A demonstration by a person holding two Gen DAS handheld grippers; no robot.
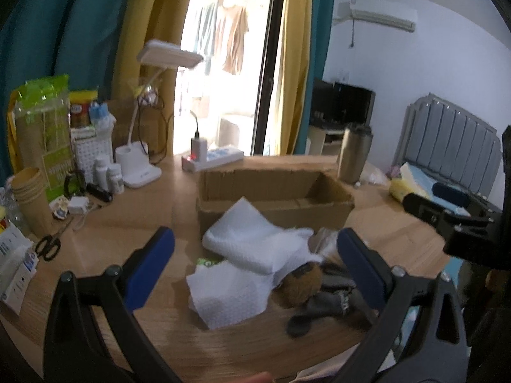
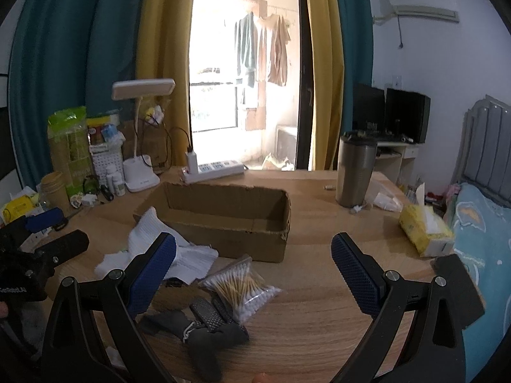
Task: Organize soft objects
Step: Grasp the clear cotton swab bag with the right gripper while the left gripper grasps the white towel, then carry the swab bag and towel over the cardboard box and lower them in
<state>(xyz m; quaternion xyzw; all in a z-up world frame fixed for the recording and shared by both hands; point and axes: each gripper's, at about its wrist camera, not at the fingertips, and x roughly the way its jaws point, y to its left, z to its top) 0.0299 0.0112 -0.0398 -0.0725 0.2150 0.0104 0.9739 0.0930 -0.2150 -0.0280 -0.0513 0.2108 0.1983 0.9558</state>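
An open cardboard box (image 1: 274, 198) (image 2: 223, 220) stands empty on the wooden table. In front of it lie white quilted cloths (image 1: 252, 249) (image 2: 150, 233), a flat white sheet (image 1: 226, 293), a brown furry item (image 1: 300, 284), grey gloves (image 1: 322, 303) (image 2: 204, 325) and a bag of cotton swabs (image 2: 242, 287). My left gripper (image 1: 255, 252) hovers open over the cloth pile, holding nothing. My right gripper (image 2: 254, 258) is open above the swabs and gloves, near the box's front wall. The left gripper's body (image 2: 35, 252) shows at the left of the right wrist view.
A steel tumbler (image 2: 354, 172), a yellow tissue pack (image 2: 424, 229), a power strip (image 2: 214, 169) and a desk lamp (image 2: 140, 172) stand around the box. Paper cups (image 1: 28, 198), bottles, scissors (image 1: 48, 245) and packets crowd the left edge. A bed (image 2: 479, 249) lies to the right.
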